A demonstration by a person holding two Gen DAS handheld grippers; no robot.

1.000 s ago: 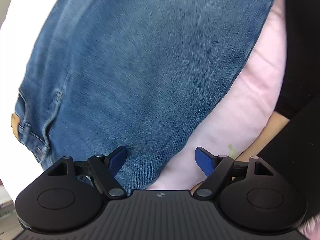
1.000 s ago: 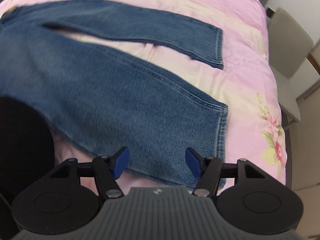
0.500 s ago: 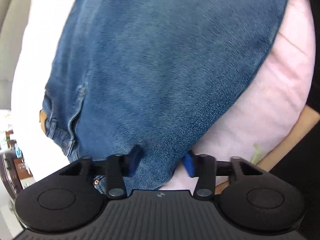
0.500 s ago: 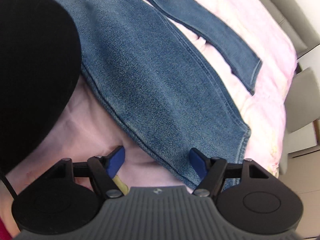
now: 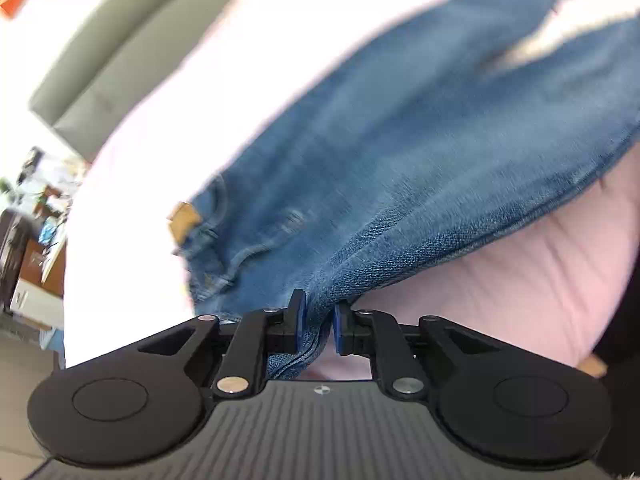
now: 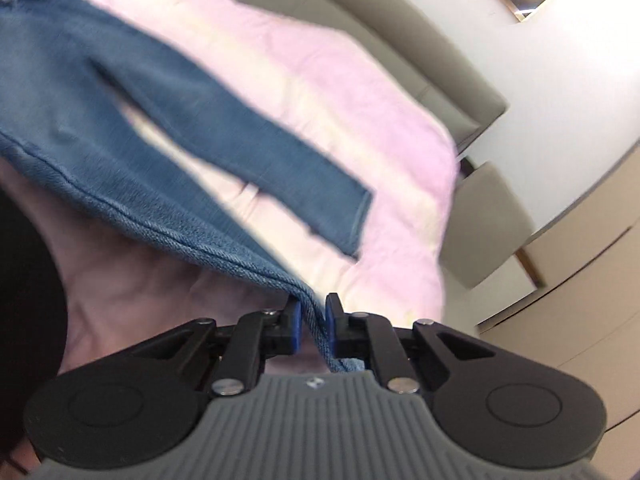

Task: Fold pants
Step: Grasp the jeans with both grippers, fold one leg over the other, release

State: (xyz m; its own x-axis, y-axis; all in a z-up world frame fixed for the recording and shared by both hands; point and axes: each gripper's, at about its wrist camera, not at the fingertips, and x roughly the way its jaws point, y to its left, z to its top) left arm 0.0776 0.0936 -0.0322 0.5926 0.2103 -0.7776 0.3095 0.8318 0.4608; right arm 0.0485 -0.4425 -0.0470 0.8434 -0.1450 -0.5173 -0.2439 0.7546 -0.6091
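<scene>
Both hand-held grippers were pinching the blue jeans [image 5: 420, 168] along one side seam. Left gripper [image 5: 318, 322] had its blue-padded fingers [image 5: 298, 320] pressed onto a bunched fold of denim near the waistband, where a tan leather patch [image 5: 182, 220] showed; any writing on it was too blurred to read. Right gripper [image 6: 312, 324] clamped the stitched outer seam of the near leg [image 6: 160, 216] further down. The woven twill texture and double stitching were clear close to the pads. The jeans lay spread on a soft pink quilted bedspread [image 6: 360, 92], the far leg [image 6: 248, 152] lying flat, its hem near the bed's edge. A grey upholstered headboard [image 6: 400, 28] stood behind the bed.
</scene>
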